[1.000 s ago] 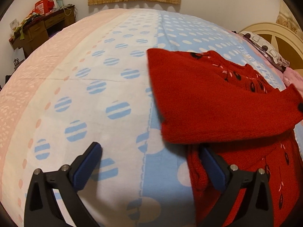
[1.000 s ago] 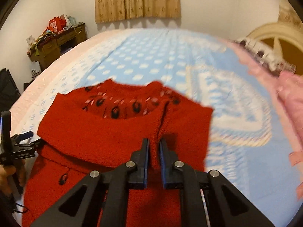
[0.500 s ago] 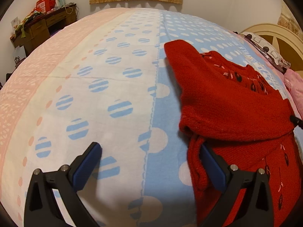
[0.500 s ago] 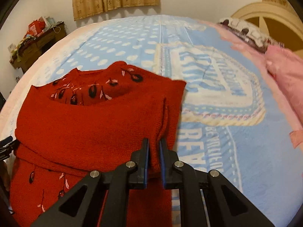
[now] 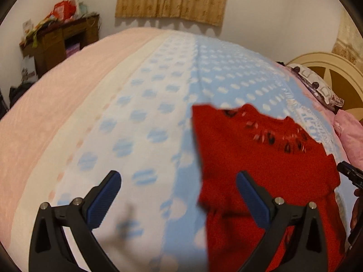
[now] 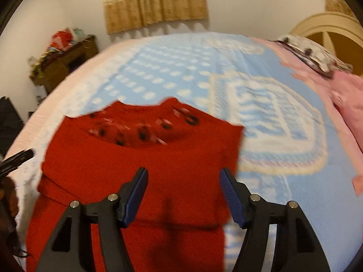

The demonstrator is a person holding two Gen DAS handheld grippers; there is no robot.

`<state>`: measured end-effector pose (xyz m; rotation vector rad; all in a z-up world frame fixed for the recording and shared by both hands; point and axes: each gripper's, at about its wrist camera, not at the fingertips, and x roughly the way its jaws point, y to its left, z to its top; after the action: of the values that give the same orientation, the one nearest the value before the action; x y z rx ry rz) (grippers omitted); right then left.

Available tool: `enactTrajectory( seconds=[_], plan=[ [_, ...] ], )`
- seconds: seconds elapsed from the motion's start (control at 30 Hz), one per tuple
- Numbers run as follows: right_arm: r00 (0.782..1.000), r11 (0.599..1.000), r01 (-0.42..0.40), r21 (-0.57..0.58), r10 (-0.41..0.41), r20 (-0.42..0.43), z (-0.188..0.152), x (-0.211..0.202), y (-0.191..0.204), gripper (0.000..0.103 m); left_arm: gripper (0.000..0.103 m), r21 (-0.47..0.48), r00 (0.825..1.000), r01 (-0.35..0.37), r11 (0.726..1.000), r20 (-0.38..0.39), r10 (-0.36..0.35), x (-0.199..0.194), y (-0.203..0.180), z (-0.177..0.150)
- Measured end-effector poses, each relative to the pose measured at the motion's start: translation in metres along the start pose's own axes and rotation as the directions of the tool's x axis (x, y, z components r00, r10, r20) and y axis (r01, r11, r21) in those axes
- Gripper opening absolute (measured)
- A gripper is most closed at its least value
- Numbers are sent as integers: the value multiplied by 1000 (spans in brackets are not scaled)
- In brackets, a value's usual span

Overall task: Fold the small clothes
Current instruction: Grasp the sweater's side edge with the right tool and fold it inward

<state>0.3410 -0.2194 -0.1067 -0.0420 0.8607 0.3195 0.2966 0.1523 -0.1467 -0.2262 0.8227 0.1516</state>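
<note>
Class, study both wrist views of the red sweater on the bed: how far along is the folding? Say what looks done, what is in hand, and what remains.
Done: the red sweater lies on the bedspread with a sleeve folded across its chest, forming a band below the neckline. In hand: nothing; the right gripper and left gripper both hang open above it. Left: the lower body looks unfolded, so probably a final fold upward.

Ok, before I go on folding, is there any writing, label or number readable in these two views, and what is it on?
None can be read.
The blue blanket carries large white block lettering inside a framed panel in the right wrist view: too blurred to read.
The red sweater shows only a dark leaf pattern, no tag or text in sight.
</note>
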Motion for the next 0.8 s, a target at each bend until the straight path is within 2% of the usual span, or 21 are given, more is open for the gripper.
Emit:
enactTrajectory(
  seconds=[0.1, 0.13, 0.2, 0.3, 0.37, 0.47, 0.57, 0.67, 0.73, 0.8],
  plan=[
    [995, 996, -93, 9, 93, -44, 9, 19, 8, 66, 103, 38, 999, -49, 998, -17, 49, 23, -11, 9],
    [992, 995, -105, 0, 104, -64, 10, 27, 10, 66, 103, 56, 996, -89, 995, -20, 90, 30, -13, 9],
    [992, 997, -75, -35, 71, -104, 9, 43, 14, 66, 103, 111, 971, -229, 967, -43, 235, 49, -12, 3],
    [982, 999, -20, -34, 13, -188, 0, 72, 4, 66, 103, 125, 953, -285, 950, -64, 295, 65, 1, -9],
    [988, 1000, -12, -21, 9, -156, -4, 74, -4, 66, 103, 54, 968, -232, 971, -86, 236, 63, 16, -11],
    [992, 1000, -12, 10, 13, -124, -6, 64, -5, 66, 103, 30, 974, -200, 979, -102, 202, 58, 21, -10],
    [997, 1000, -7, -9, 6, -77, -10, 39, 5, 66, 103, 3, 989, -143, 990, -45, 142, 33, 15, -15],
    [997, 998, -28, -63, 23, -73, -19, 24, 19, 66, 103, -7, 997, -74, 997, 3, 74, 11, 4, -21],
    [993, 995, -2, -100, -10, -119, -29, 31, 24, 66, 103, 44, 997, -75, 996, -21, 76, 14, -9, -25],
    [990, 994, 17, -106, -31, -136, -38, 38, 21, 66, 103, 104, 989, -121, 987, -67, 129, 28, -18, -33]
  ],
)
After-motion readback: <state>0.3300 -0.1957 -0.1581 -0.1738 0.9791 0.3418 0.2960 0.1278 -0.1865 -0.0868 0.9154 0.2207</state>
